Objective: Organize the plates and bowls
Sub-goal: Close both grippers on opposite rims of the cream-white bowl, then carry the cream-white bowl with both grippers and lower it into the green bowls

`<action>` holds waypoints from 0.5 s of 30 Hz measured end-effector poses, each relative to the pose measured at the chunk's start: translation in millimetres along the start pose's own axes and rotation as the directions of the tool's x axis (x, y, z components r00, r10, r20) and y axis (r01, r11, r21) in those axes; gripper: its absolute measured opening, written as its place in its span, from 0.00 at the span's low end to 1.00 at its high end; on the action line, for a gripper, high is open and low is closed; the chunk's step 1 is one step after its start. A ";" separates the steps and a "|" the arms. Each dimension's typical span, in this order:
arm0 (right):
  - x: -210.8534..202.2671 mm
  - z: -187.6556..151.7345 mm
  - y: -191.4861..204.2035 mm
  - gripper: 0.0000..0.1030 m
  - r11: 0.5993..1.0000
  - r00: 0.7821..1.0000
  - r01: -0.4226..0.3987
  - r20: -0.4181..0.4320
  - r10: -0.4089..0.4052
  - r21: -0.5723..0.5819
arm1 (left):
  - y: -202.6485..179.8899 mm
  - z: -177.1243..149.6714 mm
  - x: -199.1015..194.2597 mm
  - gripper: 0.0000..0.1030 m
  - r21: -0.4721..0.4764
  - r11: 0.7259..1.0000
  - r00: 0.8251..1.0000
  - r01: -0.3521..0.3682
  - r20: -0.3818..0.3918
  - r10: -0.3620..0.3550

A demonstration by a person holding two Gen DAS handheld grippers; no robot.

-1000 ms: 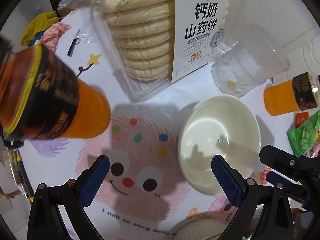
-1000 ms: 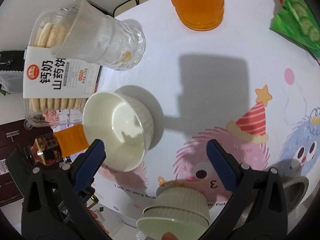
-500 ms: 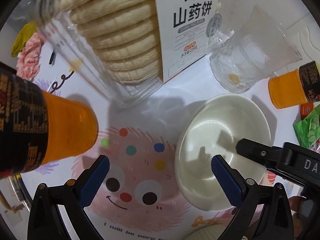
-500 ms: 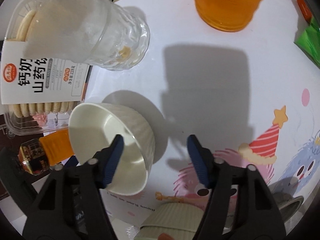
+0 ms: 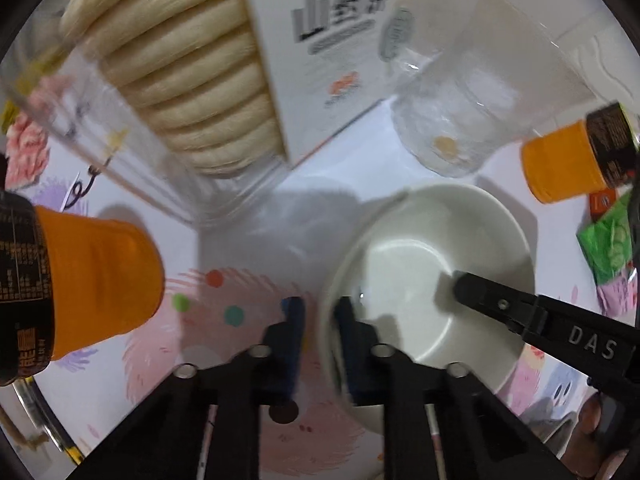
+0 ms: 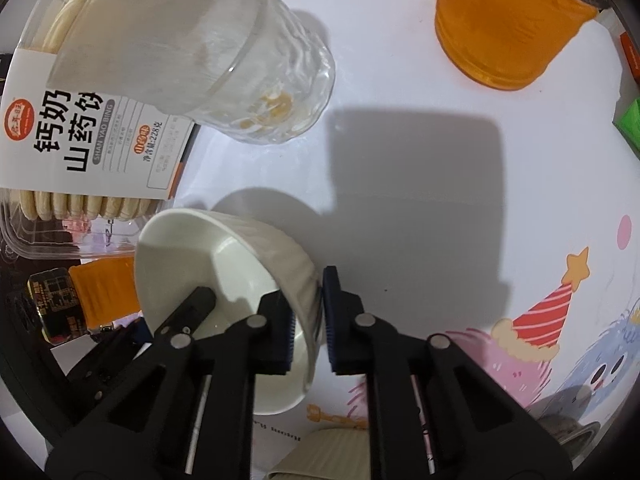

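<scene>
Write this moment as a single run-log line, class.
left gripper: shut on white bowl rim | right gripper: shut on opposite rim | bowl: on table

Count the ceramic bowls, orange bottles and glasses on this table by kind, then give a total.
Ceramic bowls: 2, a white bowl and a ribbed bowl
Orange bottles: 2
Glasses: 1
Total: 5

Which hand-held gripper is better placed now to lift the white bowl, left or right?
Neither clearly: both already pinch the white bowl. The left hand-held gripper and the right hand-held gripper have just closed on opposite sides of its rim, so a two-handed lift looks likely.
</scene>
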State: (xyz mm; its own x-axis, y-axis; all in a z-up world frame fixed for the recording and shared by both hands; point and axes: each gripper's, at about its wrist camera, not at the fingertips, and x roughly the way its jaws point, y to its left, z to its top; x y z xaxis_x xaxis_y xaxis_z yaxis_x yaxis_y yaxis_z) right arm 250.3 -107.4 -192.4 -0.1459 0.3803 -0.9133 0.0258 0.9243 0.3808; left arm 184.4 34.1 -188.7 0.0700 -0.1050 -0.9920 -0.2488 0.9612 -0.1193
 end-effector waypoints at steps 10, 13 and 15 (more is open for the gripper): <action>3.9 -11.6 18.8 0.10 0.998 0.999 0.038 0.014 -0.037 -0.046 | -6.4 -5.0 1.7 0.07 0.047 0.999 1.000 0.010 0.001 -0.010; 1.8 -14.5 24.1 0.09 0.998 0.999 0.042 0.021 -0.041 -0.055 | -4.5 -0.7 -2.8 0.07 0.060 0.998 1.000 0.004 0.008 -0.004; -4.9 -14.7 21.7 0.09 0.997 0.999 0.044 0.022 -0.043 -0.059 | -6.7 7.4 -8.0 0.07 0.062 0.998 1.000 0.007 0.010 -0.007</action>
State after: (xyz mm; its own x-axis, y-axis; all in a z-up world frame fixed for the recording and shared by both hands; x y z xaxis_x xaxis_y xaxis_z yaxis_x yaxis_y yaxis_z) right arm 237.1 -89.8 -177.5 -0.1246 0.3412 -0.9317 -0.0395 0.9366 0.3483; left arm 192.7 30.4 -179.6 0.0817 -0.1094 -0.9906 -0.1878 0.9745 -0.1231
